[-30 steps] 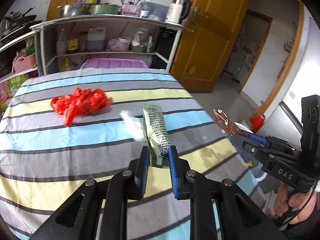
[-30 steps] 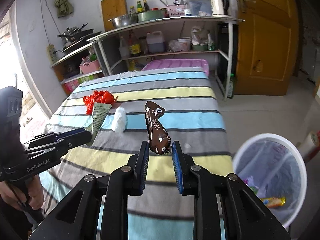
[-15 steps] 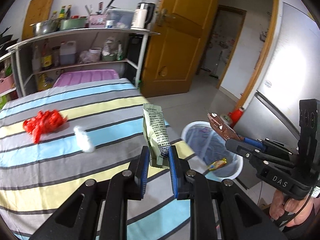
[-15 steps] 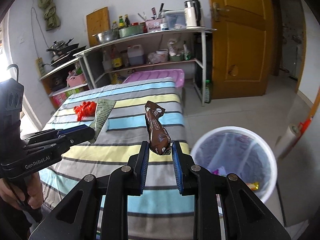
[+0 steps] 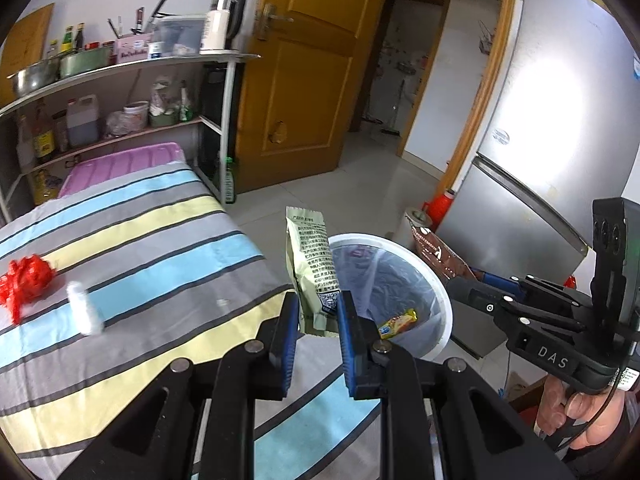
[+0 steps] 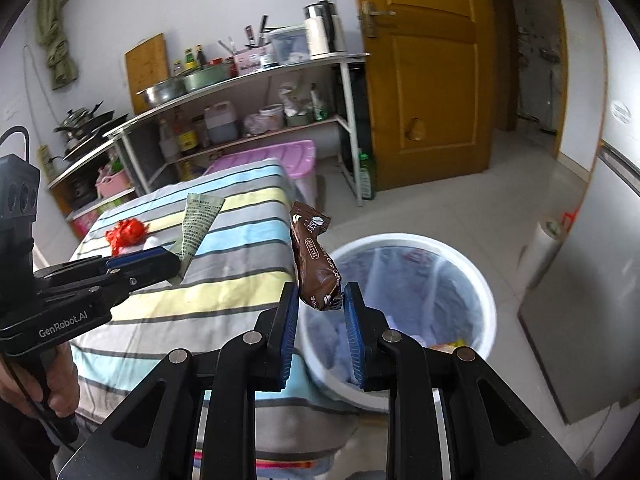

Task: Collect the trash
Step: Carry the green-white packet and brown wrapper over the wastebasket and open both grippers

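The bench (image 5: pixel 120 240) covered with a striped cloth in grey, blue and yellow is filling the left part of both views. Just beside its near right corner, a round white plastic trash bin (image 6: pixel 486 300) lined with a clear bag is standing on the tiled floor, and a small yellow wrapper (image 5: pixel 398 322) is lying inside it.

The left gripper (image 5: pixel 318 314) is hanging over the bench's right edge, next to the bin's rim. Its blue fingers (image 5: pixel 290 320) are clenching the bottom end of a flat pale green snack packet (image 5: pixel 310 264) with printed text, which is standing upright.

The right gripper (image 6: pixel 320 304) is hanging over the bin's near rim. Its fingers (image 6: pixel 352 312) are grasping the lower end of a brown coffee sachet (image 6: pixel 316 264), which is also standing up.

A crumpled red plastic bag (image 5: pixel 26 282) is lying near the bench's left edge. A small white crumpled tissue (image 5: pixel 84 314) is lying close beside it, toward the middle of the bench.
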